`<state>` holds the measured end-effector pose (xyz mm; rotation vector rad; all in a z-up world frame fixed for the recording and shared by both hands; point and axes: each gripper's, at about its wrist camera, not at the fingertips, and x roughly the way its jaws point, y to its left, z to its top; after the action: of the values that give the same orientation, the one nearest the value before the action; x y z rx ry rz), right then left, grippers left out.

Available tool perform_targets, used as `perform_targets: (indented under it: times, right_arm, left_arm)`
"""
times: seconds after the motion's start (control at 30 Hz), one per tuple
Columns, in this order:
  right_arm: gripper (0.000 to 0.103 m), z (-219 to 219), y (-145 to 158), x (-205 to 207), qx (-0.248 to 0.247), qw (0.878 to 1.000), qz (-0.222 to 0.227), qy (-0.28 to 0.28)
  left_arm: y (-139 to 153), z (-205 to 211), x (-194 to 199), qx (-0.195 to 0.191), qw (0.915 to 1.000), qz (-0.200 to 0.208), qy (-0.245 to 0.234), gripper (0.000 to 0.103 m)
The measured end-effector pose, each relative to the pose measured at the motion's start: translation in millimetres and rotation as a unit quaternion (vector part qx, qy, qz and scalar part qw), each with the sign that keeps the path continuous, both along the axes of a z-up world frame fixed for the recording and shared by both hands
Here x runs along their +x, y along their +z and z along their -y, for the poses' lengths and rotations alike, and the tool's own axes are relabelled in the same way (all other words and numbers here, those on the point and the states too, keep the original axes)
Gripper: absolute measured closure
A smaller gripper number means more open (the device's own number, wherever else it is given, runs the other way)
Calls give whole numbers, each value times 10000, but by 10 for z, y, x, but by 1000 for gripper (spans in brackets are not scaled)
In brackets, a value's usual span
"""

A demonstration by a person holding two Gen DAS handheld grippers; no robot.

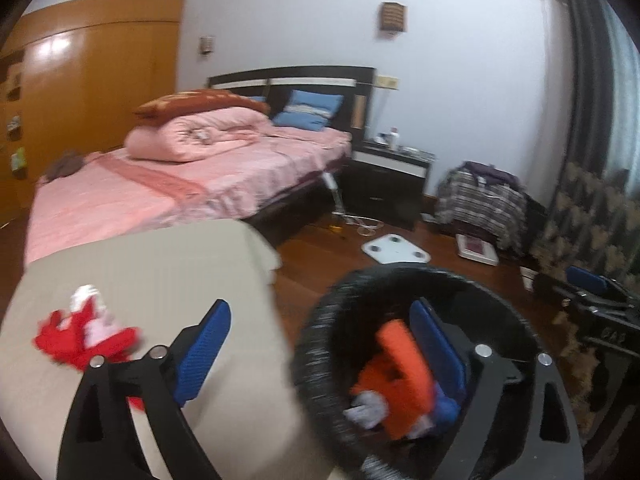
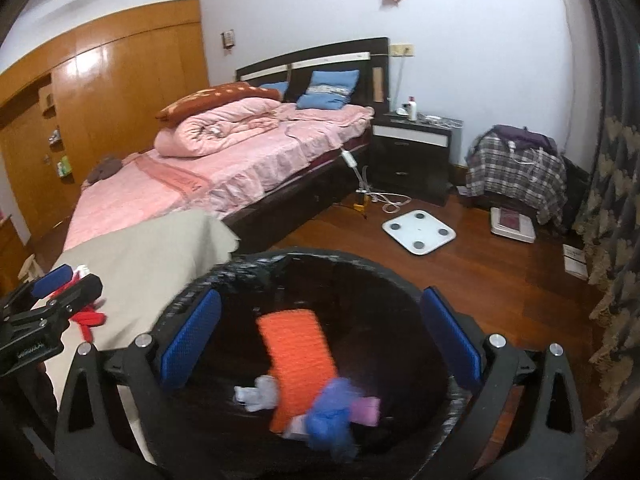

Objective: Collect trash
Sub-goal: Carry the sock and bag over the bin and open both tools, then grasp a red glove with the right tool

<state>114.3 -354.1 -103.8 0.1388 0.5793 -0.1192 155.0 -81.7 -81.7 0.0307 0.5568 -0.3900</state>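
A round bin with a black liner (image 2: 304, 258) stands beside a low table under a beige cloth (image 2: 160, 256). In the bin lie an orange packet (image 2: 296, 360), a blue crumple (image 2: 332, 416), a white crumple (image 2: 256, 392) and a pink scrap (image 2: 366, 408). My right gripper (image 2: 320, 300) hangs open over the bin with nothing between its blue pads. My left gripper (image 1: 320, 320) is open too, one finger over the cloth and one over the bin (image 1: 312, 344). A red and white wrapper (image 1: 84, 336) lies on the cloth, left of that gripper. The orange packet (image 1: 400, 372) shows here as well.
A bed with pink covers (image 2: 224, 168) fills the left behind the table. A white scale (image 2: 418, 232), a cable, a dark nightstand (image 2: 412, 152) and a plaid-covered pile (image 2: 516, 172) stand on the wooden floor. A patterned curtain (image 2: 616, 208) hangs at the right.
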Motion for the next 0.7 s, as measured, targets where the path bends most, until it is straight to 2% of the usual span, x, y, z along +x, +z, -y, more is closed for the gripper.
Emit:
perform_targets:
  times: [0.2,0.4,0.7]
  right_arm:
    - [6,-526,64,180,73,9986,28,523]
    - [6,-1236,90,410,41,9927,54,1203]
    - [6,-2310,-188,790,92,9782,-241,2059]
  left_arm:
    - [9,-688,-55,132,9974,69,705,12]
    - [-92,-1432,-119,389,9897,117,1371,12]
    - [-439,-2245,-58,536,9772,-90,2053,12]
